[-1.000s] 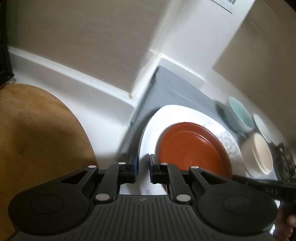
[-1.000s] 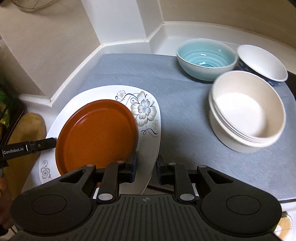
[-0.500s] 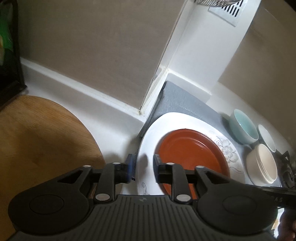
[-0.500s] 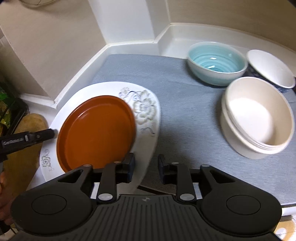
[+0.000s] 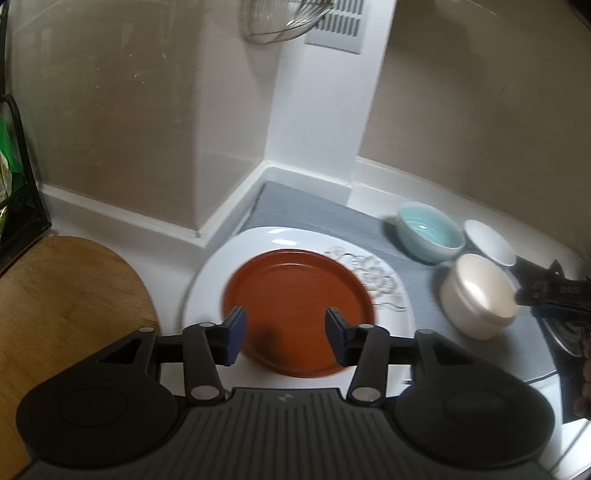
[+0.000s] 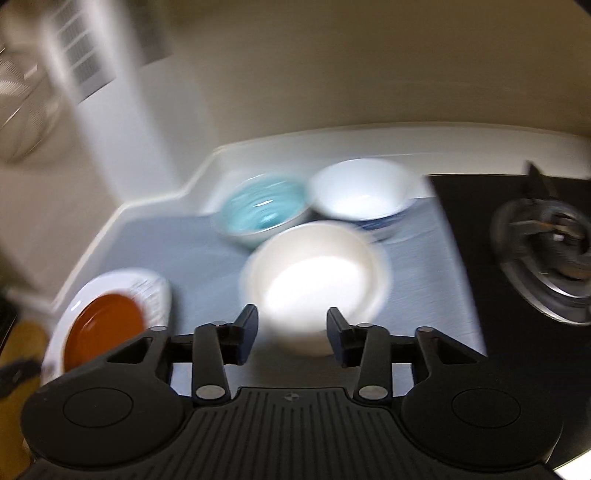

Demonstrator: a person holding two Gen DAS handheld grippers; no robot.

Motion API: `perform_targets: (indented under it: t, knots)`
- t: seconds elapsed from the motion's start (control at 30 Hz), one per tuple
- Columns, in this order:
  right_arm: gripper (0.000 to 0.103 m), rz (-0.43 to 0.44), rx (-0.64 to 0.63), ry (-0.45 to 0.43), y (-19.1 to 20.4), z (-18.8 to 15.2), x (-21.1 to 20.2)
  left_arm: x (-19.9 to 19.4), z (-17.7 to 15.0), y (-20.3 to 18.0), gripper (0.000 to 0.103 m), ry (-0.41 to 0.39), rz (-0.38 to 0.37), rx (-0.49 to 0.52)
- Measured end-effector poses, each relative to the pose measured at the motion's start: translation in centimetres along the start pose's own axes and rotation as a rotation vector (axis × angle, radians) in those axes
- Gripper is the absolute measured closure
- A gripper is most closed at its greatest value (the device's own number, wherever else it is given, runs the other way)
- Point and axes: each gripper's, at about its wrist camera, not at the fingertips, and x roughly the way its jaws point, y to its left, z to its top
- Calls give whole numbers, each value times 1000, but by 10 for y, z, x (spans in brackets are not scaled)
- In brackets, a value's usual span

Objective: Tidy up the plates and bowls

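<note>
A brown plate (image 5: 295,295) lies on a large white flowered plate (image 5: 218,266) on the grey mat (image 5: 295,206). My left gripper (image 5: 283,334) is open and empty, just above the brown plate's near edge. My right gripper (image 6: 291,332) is open and empty, just in front of the stacked cream bowls (image 6: 314,273). It also shows in the left wrist view (image 5: 554,291), beside those cream bowls (image 5: 480,291). A blue bowl (image 6: 262,208) and a white bowl with a blue outside (image 6: 360,192) stand behind. The right wrist view is blurred.
A wooden board (image 5: 55,306) lies to the left of the plates. A black stove with a burner (image 6: 543,240) is to the right of the mat. A wall corner (image 5: 199,229) juts out behind the plates. A wire strainer (image 5: 280,18) hangs on the wall.
Both grippers have let go of the white plate's rim and opened. Both have risen and pulled back. The right one has swung right toward the cream bowls.
</note>
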Motion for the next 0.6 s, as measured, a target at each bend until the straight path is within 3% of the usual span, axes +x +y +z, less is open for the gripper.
perform_targets:
  t: [0.17, 0.3, 0.37, 0.43, 0.6]
  knots:
    - [56, -36, 73, 57, -37, 18, 28, -17, -3, -35, 45, 7, 16, 13]
    - [56, 24, 104, 141, -53, 23, 54, -34, -18, -58, 45, 6, 40, 35]
    - [60, 59, 103, 171, -56, 23, 61, -42, -28, -69, 45, 17, 59, 38]
    - [77, 92, 92, 179, -56, 21, 61, -49, -35, -80, 45, 23, 74, 41]
    - [81, 143, 55, 196, -62, 15, 50, -62, -52, -103, 45, 26, 114, 41]
